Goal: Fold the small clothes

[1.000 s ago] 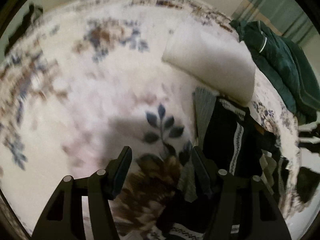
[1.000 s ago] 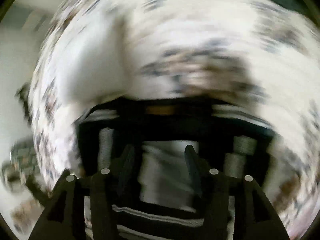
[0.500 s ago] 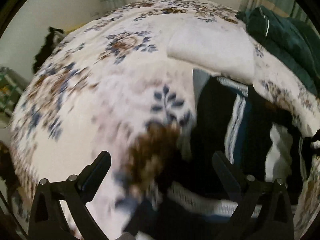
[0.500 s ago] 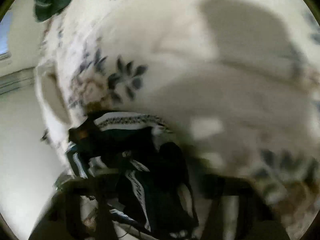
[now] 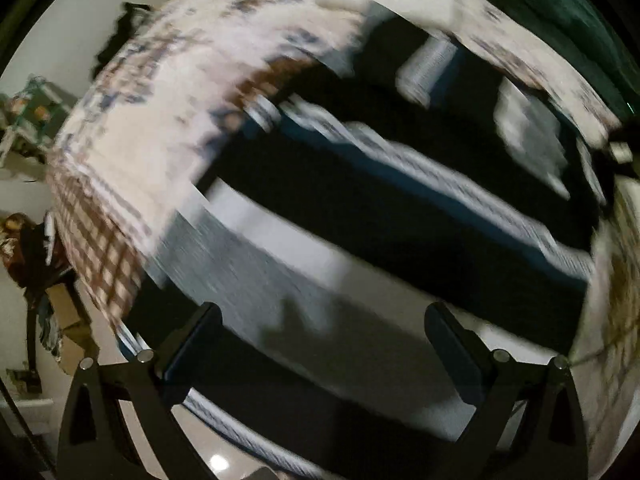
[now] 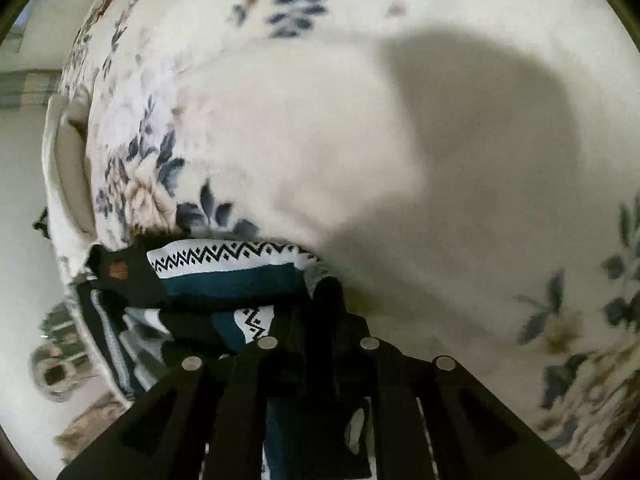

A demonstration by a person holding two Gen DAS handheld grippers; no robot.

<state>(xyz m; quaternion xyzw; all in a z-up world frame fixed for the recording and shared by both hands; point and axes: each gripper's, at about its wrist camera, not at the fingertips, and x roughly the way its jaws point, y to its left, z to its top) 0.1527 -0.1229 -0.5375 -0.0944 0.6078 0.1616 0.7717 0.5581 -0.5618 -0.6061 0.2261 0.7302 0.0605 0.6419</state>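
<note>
Clearly unfinished: through the left camera, the left gripper (image 5: 320, 340) hangs spread wide over the blurred striped sweater (image 5: 400, 216) on the floral bedspread (image 5: 168, 128). Rightward, the right gripper (image 6: 320, 304) pinches the sweater's hem near the bed's edge; folding remains.

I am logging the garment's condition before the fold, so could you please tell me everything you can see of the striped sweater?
The striped sweater is a soft knit in black, teal and white bands, with a black zigzag pattern on the white ones and a small brown patch on a black part. It lies bunched on the floral blanket. The right gripper is shut on its edge. In the blurred left wrist view it spreads wide under the open left gripper, whose fingers do not visibly touch it.
</note>
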